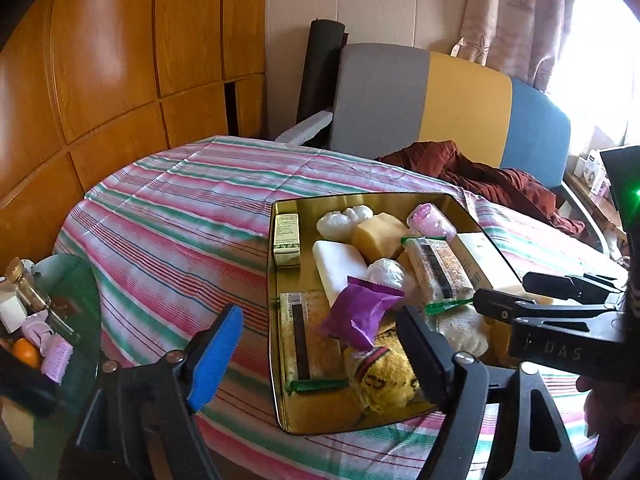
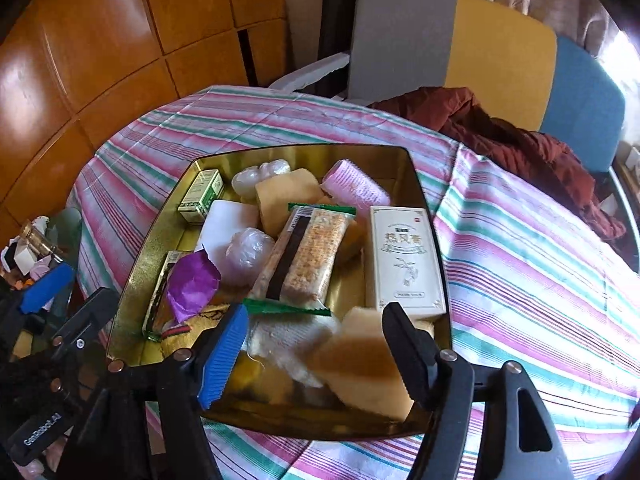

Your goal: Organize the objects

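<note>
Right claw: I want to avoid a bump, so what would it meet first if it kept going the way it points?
Probably the tan sponge block lying between the open fingers of the right claw, in the near corner of the gold tin. Depth is unclear; the white box lies further on.

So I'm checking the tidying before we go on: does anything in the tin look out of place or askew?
The gold tin is piled loosely rather than arranged. A long snack bar lies slanted across other items, a purple packet sits tilted on top, and a tan sponge block leans up at the near edge. Nothing looks spilled or damaged.
</note>
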### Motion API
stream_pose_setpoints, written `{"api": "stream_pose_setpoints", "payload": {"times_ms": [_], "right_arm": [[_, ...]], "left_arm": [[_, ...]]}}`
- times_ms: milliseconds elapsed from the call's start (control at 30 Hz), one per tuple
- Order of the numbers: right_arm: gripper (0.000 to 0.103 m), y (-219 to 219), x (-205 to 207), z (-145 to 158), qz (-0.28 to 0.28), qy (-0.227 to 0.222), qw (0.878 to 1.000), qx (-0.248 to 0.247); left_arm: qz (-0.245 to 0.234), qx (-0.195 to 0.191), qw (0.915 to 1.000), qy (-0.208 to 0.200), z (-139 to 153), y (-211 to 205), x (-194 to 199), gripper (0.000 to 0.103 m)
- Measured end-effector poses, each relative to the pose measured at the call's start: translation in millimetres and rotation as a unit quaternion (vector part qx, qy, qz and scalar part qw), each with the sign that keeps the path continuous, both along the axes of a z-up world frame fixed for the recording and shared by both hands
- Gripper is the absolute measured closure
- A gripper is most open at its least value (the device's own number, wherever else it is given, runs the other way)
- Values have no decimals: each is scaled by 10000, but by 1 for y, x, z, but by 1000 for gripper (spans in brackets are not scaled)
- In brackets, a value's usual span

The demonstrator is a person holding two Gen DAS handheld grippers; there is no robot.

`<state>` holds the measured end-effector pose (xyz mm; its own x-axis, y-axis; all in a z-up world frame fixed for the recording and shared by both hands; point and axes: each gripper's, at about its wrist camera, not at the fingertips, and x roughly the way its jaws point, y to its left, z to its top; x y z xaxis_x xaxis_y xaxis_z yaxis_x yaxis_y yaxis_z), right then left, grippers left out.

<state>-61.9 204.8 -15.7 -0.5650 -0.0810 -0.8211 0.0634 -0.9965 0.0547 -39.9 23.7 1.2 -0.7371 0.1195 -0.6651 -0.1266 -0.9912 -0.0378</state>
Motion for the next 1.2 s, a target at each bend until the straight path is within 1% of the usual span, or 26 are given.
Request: {"api": "stream_pose_setpoints", "payload": {"times_ms": [200,333,433,567,700,1200], "right_arm": [[32,1,20,5,-263,371,9985,313],[28,6,37,8,-545,681,9950,482],[28,13,47,7,-724,789,9932,466],[28,21,56,5,-849,775,9922,475],[27,27,64,4,-909,781,9917,465],[27,25,71,5,-887,804,9916,496]], "left_arm": [[41,55,9999,77,2,5,13,1],[-107,76,9999,0,0,14,22,0],[-144,-43,9999,-26,0,21,27,0],[-202,14,9998,-4,2,27,34,0],[-150,-63,9998,96,6,30,40,0],[-114,-78,9998,159,10,30,46,0]]}}
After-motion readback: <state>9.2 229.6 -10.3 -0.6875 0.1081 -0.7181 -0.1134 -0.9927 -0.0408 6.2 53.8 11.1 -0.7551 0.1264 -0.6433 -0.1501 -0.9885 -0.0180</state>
